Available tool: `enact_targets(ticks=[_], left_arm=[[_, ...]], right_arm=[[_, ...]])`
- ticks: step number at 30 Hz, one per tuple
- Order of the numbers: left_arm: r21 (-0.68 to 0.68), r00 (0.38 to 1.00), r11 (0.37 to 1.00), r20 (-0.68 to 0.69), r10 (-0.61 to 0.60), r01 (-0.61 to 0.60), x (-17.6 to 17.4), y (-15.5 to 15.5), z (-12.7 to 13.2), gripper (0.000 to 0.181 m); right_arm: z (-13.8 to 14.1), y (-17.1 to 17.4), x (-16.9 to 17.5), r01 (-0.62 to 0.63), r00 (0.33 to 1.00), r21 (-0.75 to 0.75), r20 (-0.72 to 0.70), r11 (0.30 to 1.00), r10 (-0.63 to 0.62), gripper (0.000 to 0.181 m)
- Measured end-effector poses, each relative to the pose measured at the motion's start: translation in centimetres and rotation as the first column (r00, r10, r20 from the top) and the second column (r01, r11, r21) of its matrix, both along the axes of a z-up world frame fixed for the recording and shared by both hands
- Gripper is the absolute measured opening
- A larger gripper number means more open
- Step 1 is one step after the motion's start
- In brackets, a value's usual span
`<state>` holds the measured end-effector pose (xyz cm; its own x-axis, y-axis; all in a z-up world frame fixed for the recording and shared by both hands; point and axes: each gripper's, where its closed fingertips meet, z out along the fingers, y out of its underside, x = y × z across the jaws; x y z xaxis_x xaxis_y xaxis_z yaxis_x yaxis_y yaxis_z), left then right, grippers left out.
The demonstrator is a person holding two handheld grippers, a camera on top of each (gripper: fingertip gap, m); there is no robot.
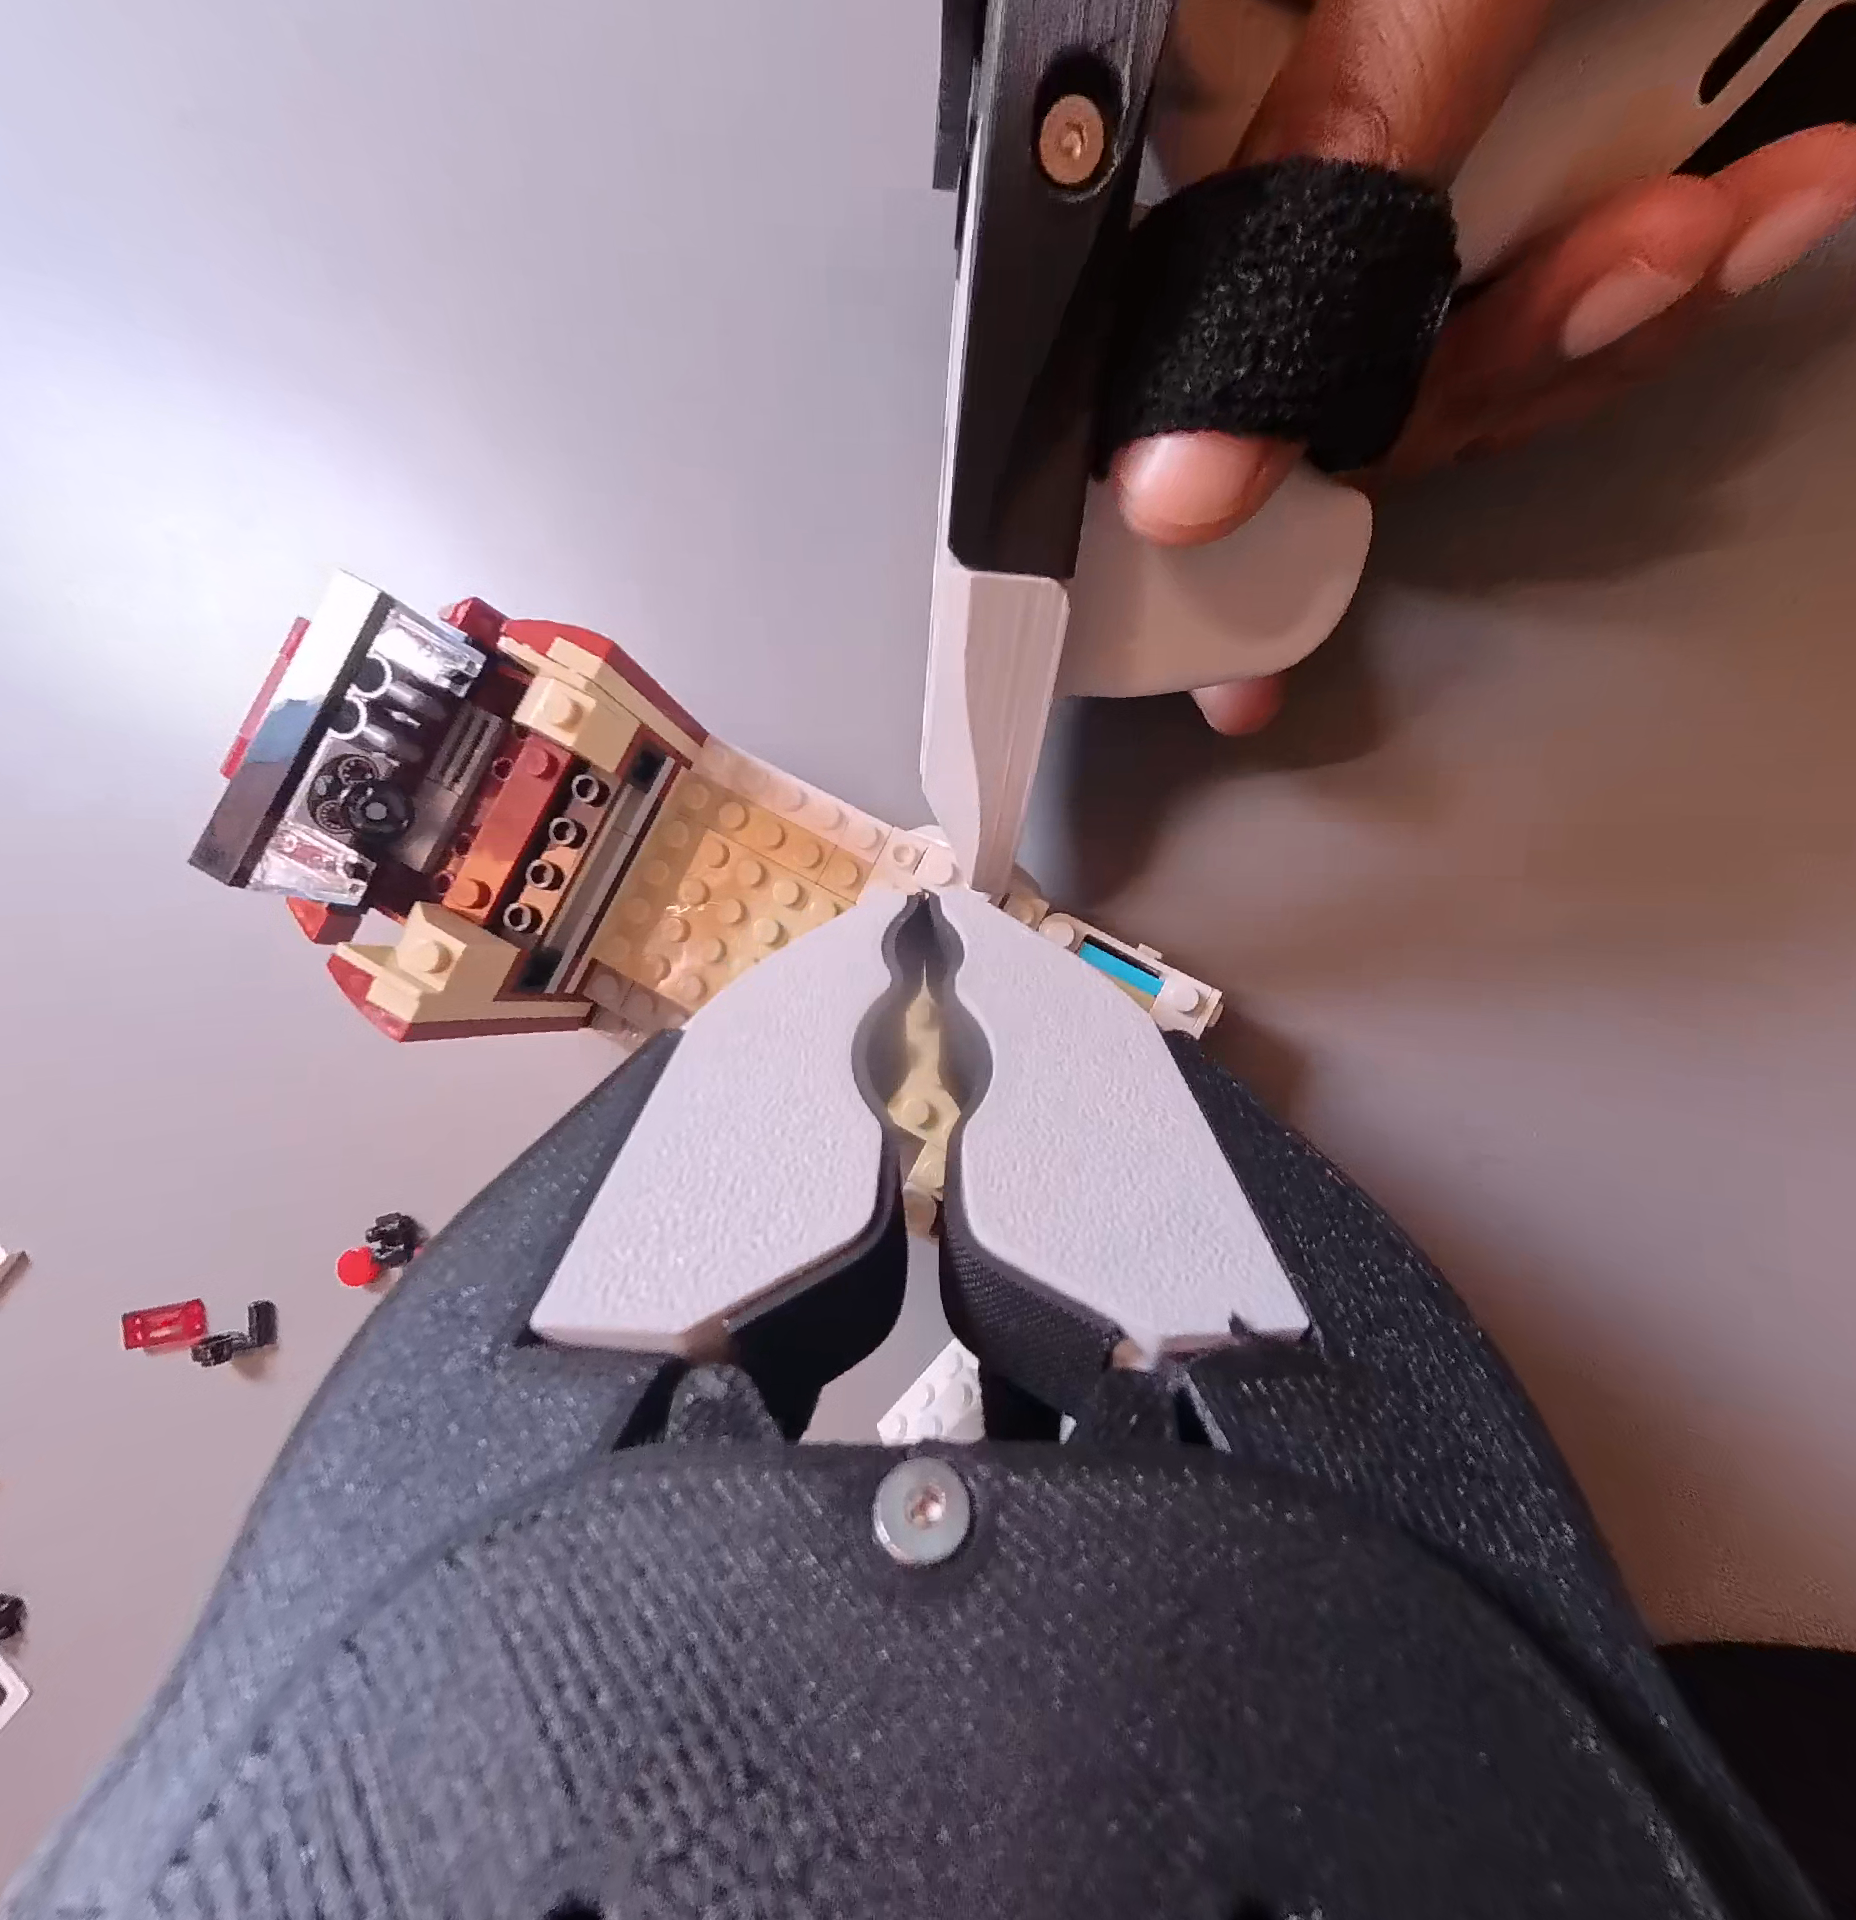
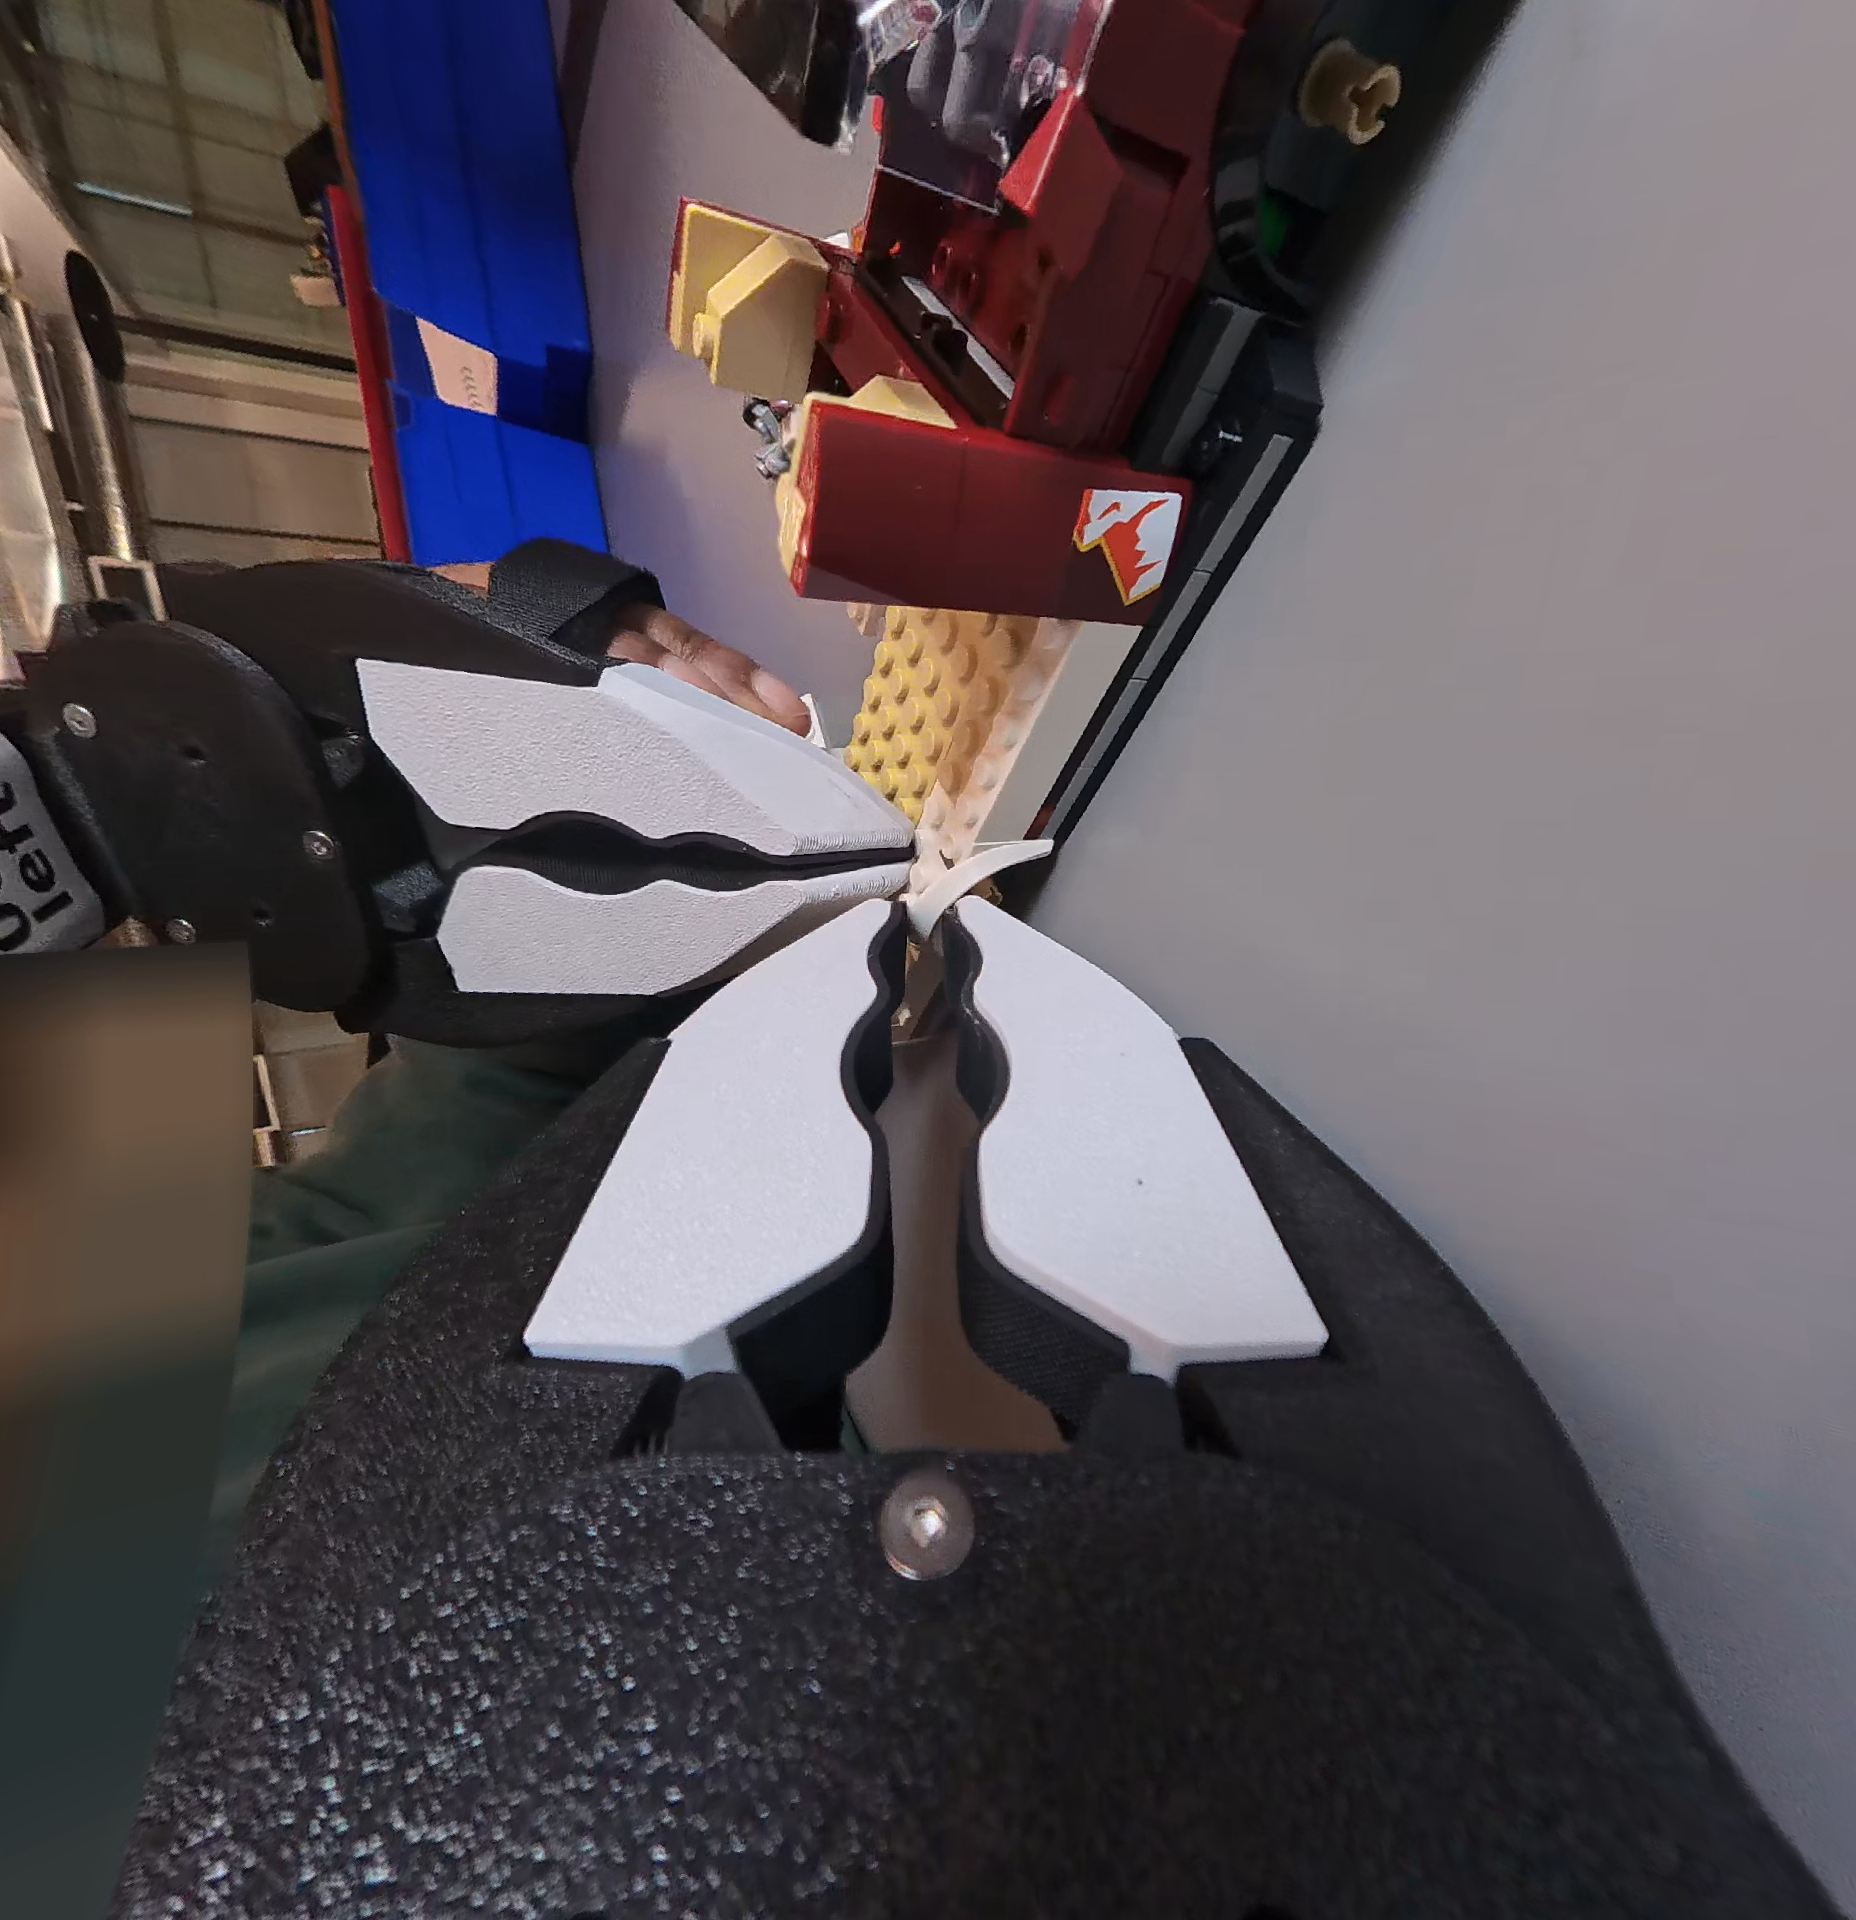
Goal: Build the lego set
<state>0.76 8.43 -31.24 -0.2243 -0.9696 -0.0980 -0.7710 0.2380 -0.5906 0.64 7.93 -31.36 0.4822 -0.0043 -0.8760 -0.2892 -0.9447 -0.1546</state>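
Your left tool [image 1: 929, 902] is pinched shut on the rear end of the car [image 1: 550, 831], a dark-red and tan build lying on the grey counter [image 1: 488, 312]. Your right tool [image 2: 929, 914] meets it at that same end, tips nearly closed on a small white curved piece [image 2: 981, 868]; whether the piece is seated on the car, can't tell. Loose red and black bits [image 1: 191, 1330] lie on the counter, well apart.

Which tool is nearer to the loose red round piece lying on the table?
Left. The left tool is pinched shut at the tan end of the Lego car, closer to the red round piece. The right tool comes in from beyond the car.
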Motion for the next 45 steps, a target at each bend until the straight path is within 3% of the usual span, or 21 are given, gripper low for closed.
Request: enact_targets(ticks=[7, 11, 16, 20, 22, 25, 30, 35, 38, 45], left_arm=[[-0.020, 1.000, 1.000, -0.002, 0.009, -0.009, 0.0, 0.0, 0.0, 0.001], [-0.036, 1.000, 0.999, 0.001, 0.012, -0.012, 0.0, 0.0, 0.0, 0.001], [-0.105, 0.996, 0.994, 0.082, 0.036, -0.027, 0.2, -0.1, 0.9, 0.000], [-0.166, 0.974, 0.981, 0.185, 0.130, -0.099, -0.7, 1.0, 3.9, 0.000], [-0.157, 0.974, 0.977, 0.150, 0.170, -0.146, -2.1, 1.6, 3.4, 0.027], [-0.176, 0.966, 0.963, 0.121, 0.229, -0.206, -3.8, 1.6, 1.8, 0.040], [-0.223, 0.969, 0.952, 0.082, 0.231, -0.208, -5.4, -0.2, -0.5, 0.058], [-0.049, 0.979, 0.981, 0.073, 0.189, -0.186, -4.7, -0.2, -1.7, 0.049], [0.033, 0.984, 0.987, 0.091, 0.152, -0.155, -3.9, -0.5, -1.5, 0.049], [0.046, 0.985, 0.988, 0.091, 0.145, -0.150, -2.8, -1.8, -1.5, 0.049]], right_arm=[[0.1, -0.1, 0.0, 0.003, 1.000, 0.009, -0.010, 1.000, -0.003, 0.006], [0.5, -0.7, 0.2, -0.034, 0.999, 0.036, -0.017, 0.999, 0.034, 0.018], [1.4, -2.0, 1.9, -0.079, 0.995, 0.216, 0.080, 0.973, 0.063, 0.020], [2.9, -2.9, 2.0, -0.199, 0.973, 0.447, 0.195, 0.872, 0.123, 0.023], [3.1, -3.2, 2.0, -0.295, 0.940, 0.529, 0.312, 0.796, 0.140, 0.027], [2.7, -3.0, 1.9, -0.442, 0.859, 0.579, 0.493, 0.685, 0.138, 0.033], [4.3, -1.6, 1.5, -0.483, 0.838, 0.674, 0.540, 0.560, 0.073, 0.034], [4.2, -1.8, 2.2, -0.461, 0.848, 0.664, 0.524, 0.589, 0.073, 0.035], [3.3, -2.9, 2.1, -0.503, 0.831, 0.615, 0.537, 0.607, 0.145, 0.034], [2.6, -2.1, 2.4, -0.598, 0.747, 0.526, 0.640, 0.605, 0.182, 0.021]])
